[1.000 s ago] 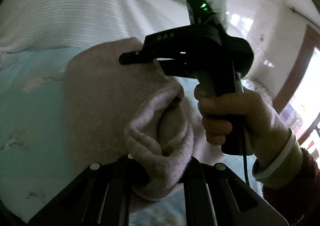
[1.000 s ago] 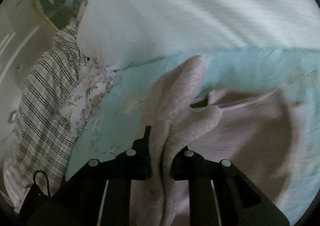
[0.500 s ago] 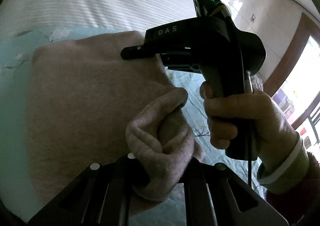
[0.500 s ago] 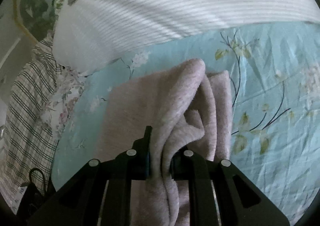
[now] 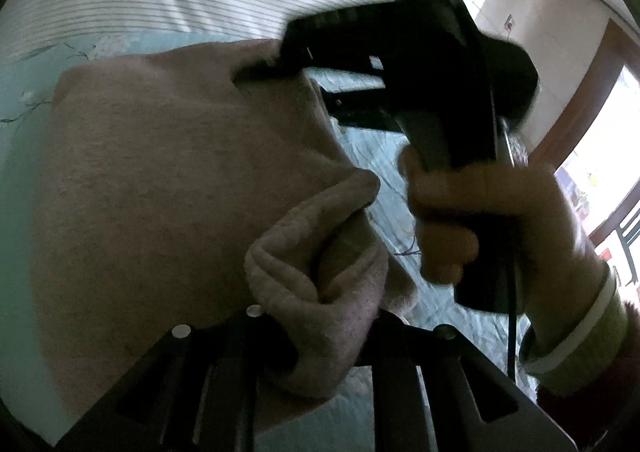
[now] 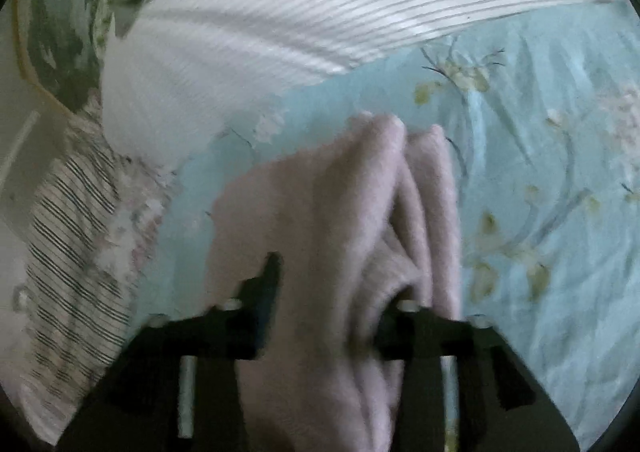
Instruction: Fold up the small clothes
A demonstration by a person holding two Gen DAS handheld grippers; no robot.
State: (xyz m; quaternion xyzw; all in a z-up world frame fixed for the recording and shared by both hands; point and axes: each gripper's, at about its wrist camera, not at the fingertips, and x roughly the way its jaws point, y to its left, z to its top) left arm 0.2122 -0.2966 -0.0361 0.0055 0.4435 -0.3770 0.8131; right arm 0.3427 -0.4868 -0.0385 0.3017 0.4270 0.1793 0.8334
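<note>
my left gripper (image 5: pixel 320 336) fingers easing apart but still pinching the pink sweater (image 5: pixel 168 192), right gripper (image 6: pixel 328 312) fingers opening, fabric loose between, on the floral bedsheet (image 6: pixel 540 172)

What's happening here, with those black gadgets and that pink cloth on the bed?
A person is folding a small pink garment on a light blue floral bedsheet, holding a gripping tool in each hand. The left tool has a bunched edge of the garment pinched between its jaws, which are beginning to open. The right tool is opening its jaws wider, with the cloth lying loosely between them. The folded-over garment rests on the sheet, near a striped white pillow.
</note>
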